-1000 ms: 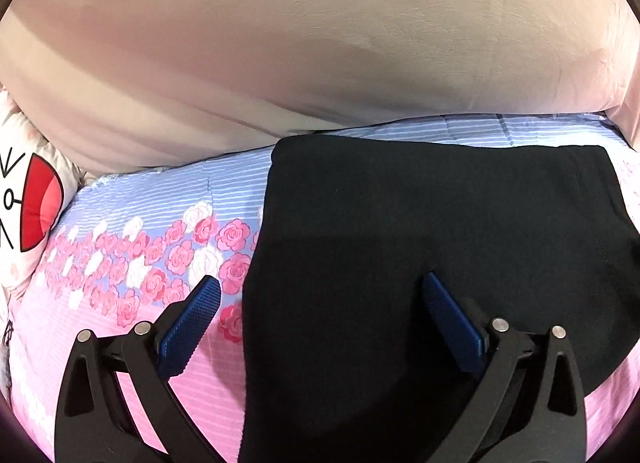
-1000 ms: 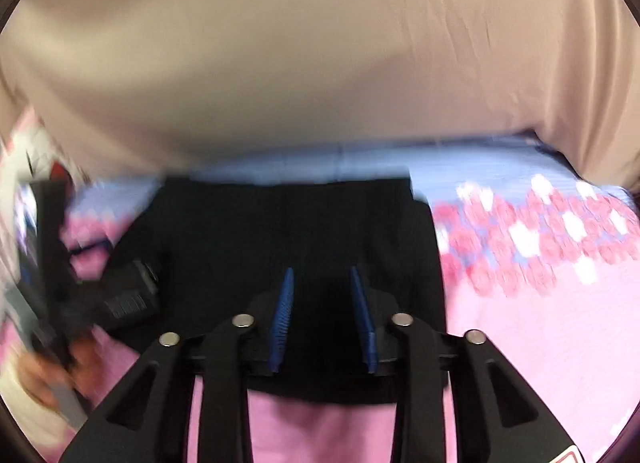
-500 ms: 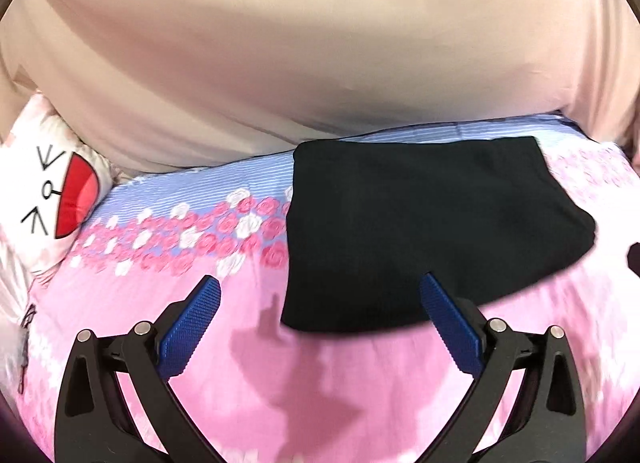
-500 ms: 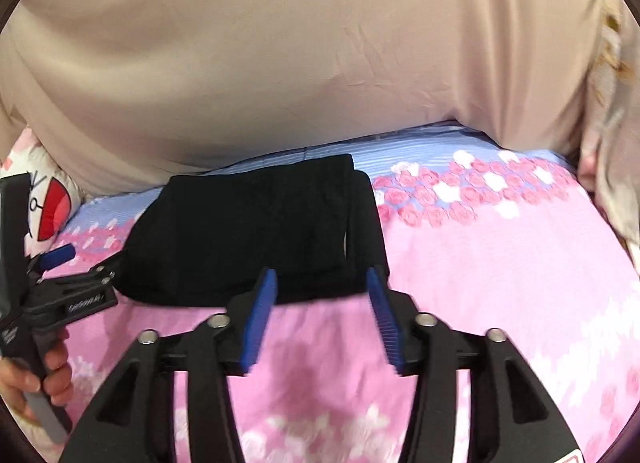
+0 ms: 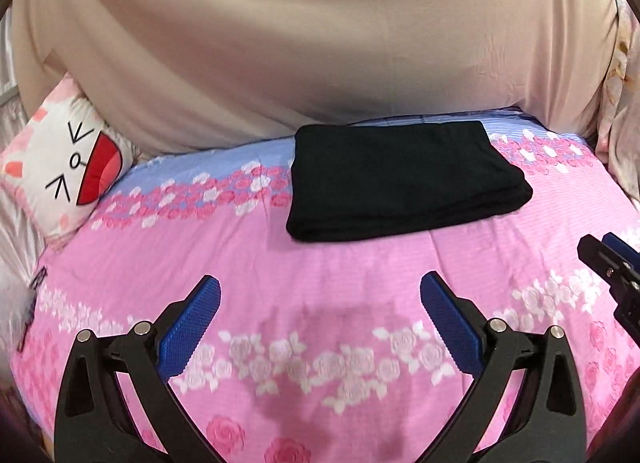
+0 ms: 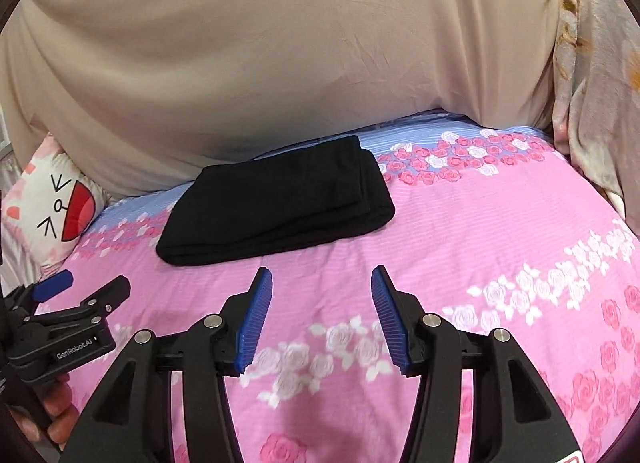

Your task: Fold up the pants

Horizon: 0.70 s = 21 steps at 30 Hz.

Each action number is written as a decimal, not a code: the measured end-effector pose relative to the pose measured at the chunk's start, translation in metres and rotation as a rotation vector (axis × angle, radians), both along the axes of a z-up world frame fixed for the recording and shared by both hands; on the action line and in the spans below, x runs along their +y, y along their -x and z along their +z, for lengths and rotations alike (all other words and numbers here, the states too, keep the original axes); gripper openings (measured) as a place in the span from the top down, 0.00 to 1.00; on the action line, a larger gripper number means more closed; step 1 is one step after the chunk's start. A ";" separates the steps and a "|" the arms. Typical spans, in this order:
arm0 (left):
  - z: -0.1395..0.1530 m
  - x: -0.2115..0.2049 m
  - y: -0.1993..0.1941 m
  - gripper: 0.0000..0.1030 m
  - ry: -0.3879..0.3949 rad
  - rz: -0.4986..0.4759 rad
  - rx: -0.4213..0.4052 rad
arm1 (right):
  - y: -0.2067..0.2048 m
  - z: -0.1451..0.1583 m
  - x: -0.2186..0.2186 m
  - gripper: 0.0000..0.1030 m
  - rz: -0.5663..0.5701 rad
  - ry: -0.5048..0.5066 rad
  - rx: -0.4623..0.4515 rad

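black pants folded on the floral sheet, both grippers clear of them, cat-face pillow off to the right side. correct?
One error: the cat-face pillow lies at the left side, as both wrist views show. The rest holds: black pants lie folded on the floral sheet, and left gripper and right gripper are clear of them.

The folded pants (image 5: 404, 179) lie on the bed (image 5: 320, 263), toward its far side, just before the draped sheet (image 5: 320, 43) behind. A cushion (image 5: 64, 159) sits at the far left — well apart from them. Both claws — left claw (image 5: 320, 303), right claw (image 6: 322, 303) — hang nearer, over bare bedding.
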State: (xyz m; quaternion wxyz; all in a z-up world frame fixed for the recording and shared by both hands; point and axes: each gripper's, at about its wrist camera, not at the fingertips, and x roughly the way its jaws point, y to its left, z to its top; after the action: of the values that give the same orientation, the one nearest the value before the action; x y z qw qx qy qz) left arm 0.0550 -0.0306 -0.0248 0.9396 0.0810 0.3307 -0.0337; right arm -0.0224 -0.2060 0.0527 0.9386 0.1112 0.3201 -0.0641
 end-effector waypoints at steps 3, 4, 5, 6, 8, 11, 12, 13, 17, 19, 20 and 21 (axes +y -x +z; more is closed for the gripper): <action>0.000 0.004 0.009 0.05 0.001 0.012 0.000 | 0.011 0.001 0.006 0.42 -0.001 0.014 -0.009; -0.001 0.004 0.011 0.05 0.001 0.015 -0.001 | 0.013 0.000 0.009 0.42 0.005 0.018 -0.005; -0.001 0.004 0.014 0.05 0.002 0.016 -0.002 | 0.014 -0.001 0.011 0.42 0.010 0.022 -0.001; -0.001 0.005 0.015 0.05 0.004 0.014 -0.002 | 0.014 -0.003 0.014 0.42 0.016 0.029 0.005; -0.002 0.005 0.016 0.05 0.006 0.014 0.003 | 0.013 -0.005 0.019 0.42 0.020 0.041 0.011; -0.003 0.006 0.014 0.05 0.011 0.021 0.006 | 0.008 -0.004 0.024 0.42 0.023 0.045 0.015; -0.002 0.008 0.013 0.05 0.015 0.027 0.001 | 0.008 -0.004 0.025 0.42 0.022 0.044 0.014; -0.001 0.009 0.014 0.05 0.019 0.028 -0.003 | 0.008 -0.003 0.026 0.42 0.024 0.041 0.011; 0.006 0.013 0.017 0.05 0.024 0.028 -0.028 | 0.008 -0.002 0.031 0.39 0.029 0.048 0.008; 0.008 0.015 0.018 0.05 0.030 0.027 -0.032 | 0.007 -0.001 0.033 0.39 0.031 0.049 0.008; 0.009 0.015 0.018 0.05 0.032 0.029 -0.034 | 0.007 0.000 0.034 0.39 0.030 0.052 0.007; 0.010 0.016 0.018 0.05 0.034 0.035 -0.036 | 0.007 0.001 0.036 0.39 0.030 0.057 0.005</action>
State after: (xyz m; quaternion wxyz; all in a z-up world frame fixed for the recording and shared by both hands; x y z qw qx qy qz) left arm 0.0366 -0.0145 -0.0148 0.9472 0.0597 0.3144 -0.0215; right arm -0.0293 -0.1704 0.0542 0.9414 0.0794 0.3223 -0.0594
